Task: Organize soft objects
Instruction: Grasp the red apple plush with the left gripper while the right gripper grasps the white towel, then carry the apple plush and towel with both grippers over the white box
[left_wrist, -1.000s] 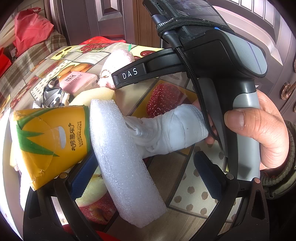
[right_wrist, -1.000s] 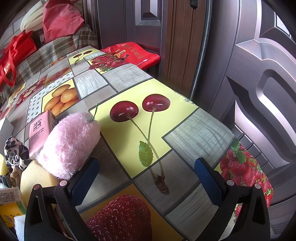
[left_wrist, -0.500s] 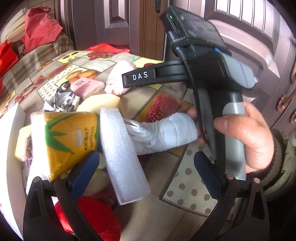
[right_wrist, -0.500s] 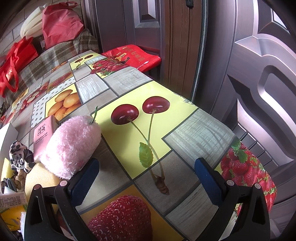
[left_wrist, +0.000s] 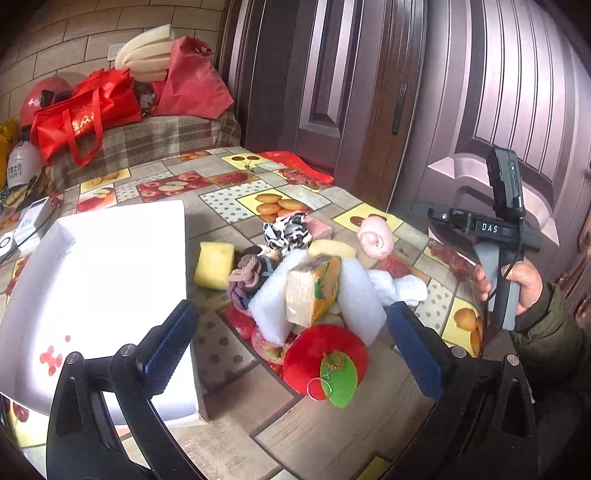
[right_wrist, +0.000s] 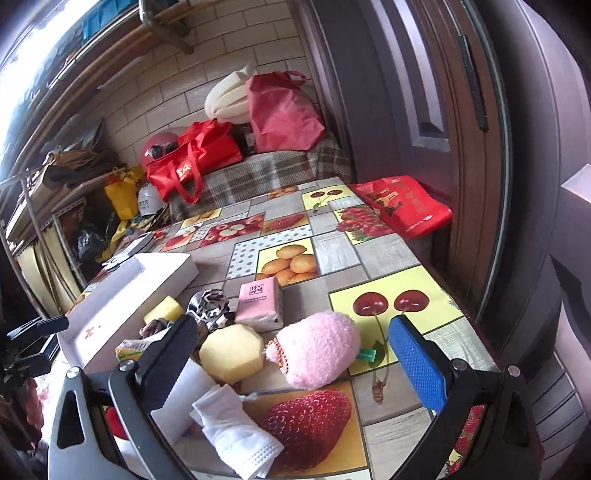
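Observation:
A heap of soft things lies on the fruit-print table: a red plush apple (left_wrist: 325, 356), white foam pieces (left_wrist: 356, 299), a yellow tissue pack (left_wrist: 314, 291), a yellow sponge (left_wrist: 215, 264), a white sock (left_wrist: 397, 286), knitted cloth (left_wrist: 247, 278) and a pink plush (left_wrist: 375, 236). My left gripper (left_wrist: 291, 345) hangs open above the near side of the heap, holding nothing. My right gripper (right_wrist: 295, 356) is open too, over the pink plush (right_wrist: 319, 349), the sock (right_wrist: 236, 430) and a round yellow sponge (right_wrist: 231, 356).
A white box lid (left_wrist: 92, 273) lies left of the heap. A pink tissue pack (right_wrist: 258, 302) and zebra-print cloth (right_wrist: 208, 302) sit behind it. Red bags (left_wrist: 85, 110) rest on a plaid couch beyond the table. A dark door stands to the right.
Both grippers have pulled back and up from the table, so the whole heap and the white lid now show. The right gripper is farther from the left one.

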